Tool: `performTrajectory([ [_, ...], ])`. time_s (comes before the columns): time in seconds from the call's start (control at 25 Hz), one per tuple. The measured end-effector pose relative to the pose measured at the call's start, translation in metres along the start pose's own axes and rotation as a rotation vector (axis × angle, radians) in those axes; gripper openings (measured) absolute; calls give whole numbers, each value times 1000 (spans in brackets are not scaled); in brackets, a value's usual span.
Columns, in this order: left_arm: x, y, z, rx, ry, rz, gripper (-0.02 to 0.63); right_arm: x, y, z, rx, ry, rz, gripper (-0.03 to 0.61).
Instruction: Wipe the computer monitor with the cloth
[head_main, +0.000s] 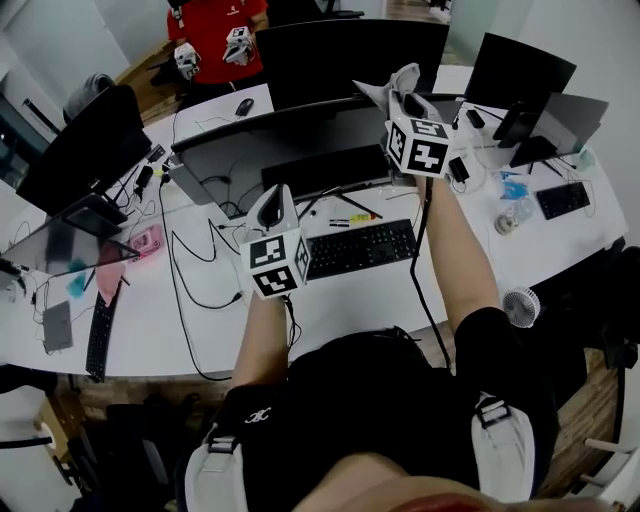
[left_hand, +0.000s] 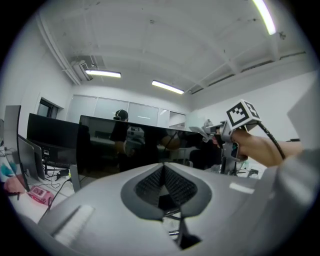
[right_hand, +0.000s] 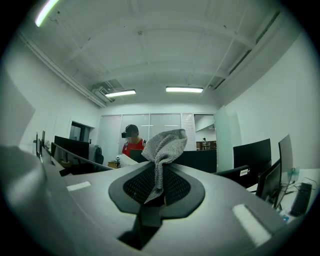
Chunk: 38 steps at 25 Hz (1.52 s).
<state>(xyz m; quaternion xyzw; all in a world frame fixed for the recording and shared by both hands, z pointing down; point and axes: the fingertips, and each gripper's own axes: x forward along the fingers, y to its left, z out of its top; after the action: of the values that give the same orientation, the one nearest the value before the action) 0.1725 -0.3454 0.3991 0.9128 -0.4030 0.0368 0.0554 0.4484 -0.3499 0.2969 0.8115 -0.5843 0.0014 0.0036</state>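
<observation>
A wide dark monitor (head_main: 300, 150) stands across the desk in front of me; its black screen (left_hand: 125, 145) reflects the room. My right gripper (head_main: 408, 100) is raised at the monitor's top right edge, shut on a grey knitted cloth (head_main: 398, 85). The cloth (right_hand: 164, 147) bunches up out of the closed jaws of my right gripper (right_hand: 159, 182). My left gripper (head_main: 273, 200) hovers lower, in front of the screen above the keyboard. In its own view my left gripper (left_hand: 164, 182) is shut with nothing in it. That view also catches the right gripper (left_hand: 220, 132) at the screen's right end.
A black keyboard (head_main: 360, 247) and pens (head_main: 350, 218) lie under the monitor, with cables across the white desk (head_main: 200, 320). Other monitors (head_main: 520, 70) stand right and left. A small fan (head_main: 520, 303) sits at the desk's front right. A person in red (head_main: 215, 30) stands behind.
</observation>
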Motion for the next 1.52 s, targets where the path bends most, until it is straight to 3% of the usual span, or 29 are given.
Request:
performTrajectory([
  [0.4,19,-60,4,-41,-32,-52,46,-6,-75,-3,-34,7,-30,29],
  [0.68,29,-100,-4,-59,0,-137,46,-14,-115,-11,-41,22,-47,29],
  [1.2,26,-121,-5,-24,-3,-91,48,-18,-167,-21,-7,34,-71,29],
  [1.52,24,-122,-5,-38,3,-64,48,-13,-177,-51,-12,93,-64,29],
])
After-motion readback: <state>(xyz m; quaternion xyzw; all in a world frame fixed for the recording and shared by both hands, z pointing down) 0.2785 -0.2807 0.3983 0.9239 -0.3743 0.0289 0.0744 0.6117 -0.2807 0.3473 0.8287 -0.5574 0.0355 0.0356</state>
